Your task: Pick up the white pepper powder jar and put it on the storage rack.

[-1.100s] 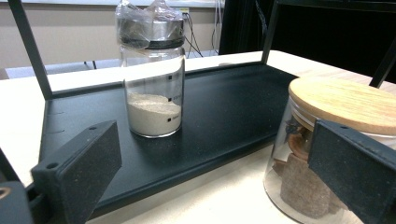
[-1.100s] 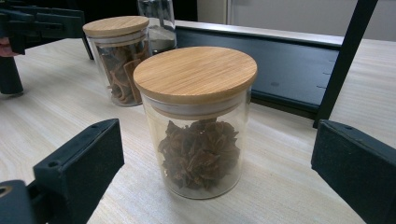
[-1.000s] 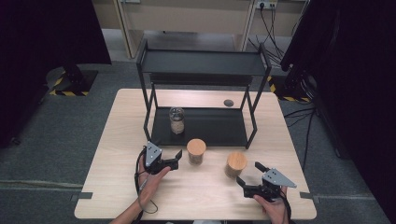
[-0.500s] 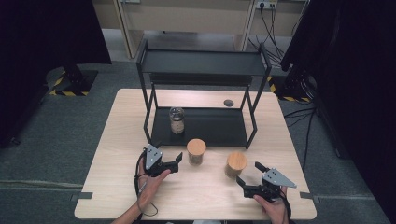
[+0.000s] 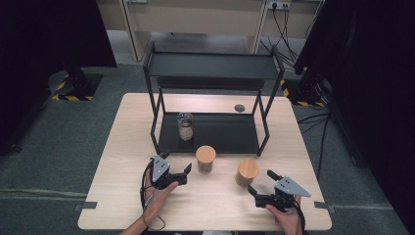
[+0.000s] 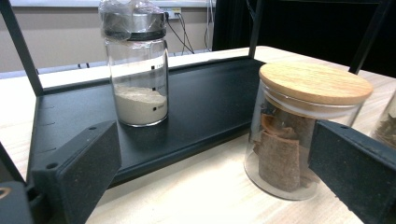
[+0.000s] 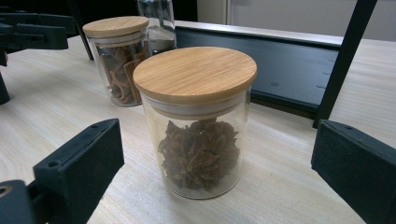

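The left tongs [image 5: 177, 169] are held wide open, empty, just left of the bark jar [image 5: 205, 159] on the bench [image 5: 122, 147]. The right tongs [image 5: 260, 188] are likewise spread wide and empty, just near of the star anise jar [image 5: 247, 172]. A powder jar [image 5: 185, 126] is seen on the rack's lower shelf [image 5: 225, 132].

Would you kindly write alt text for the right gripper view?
A glass jar of star anise with a bamboo lid stands on the wooden table between the open right claw. Behind it are a second bamboo-lidded jar and a black rack.
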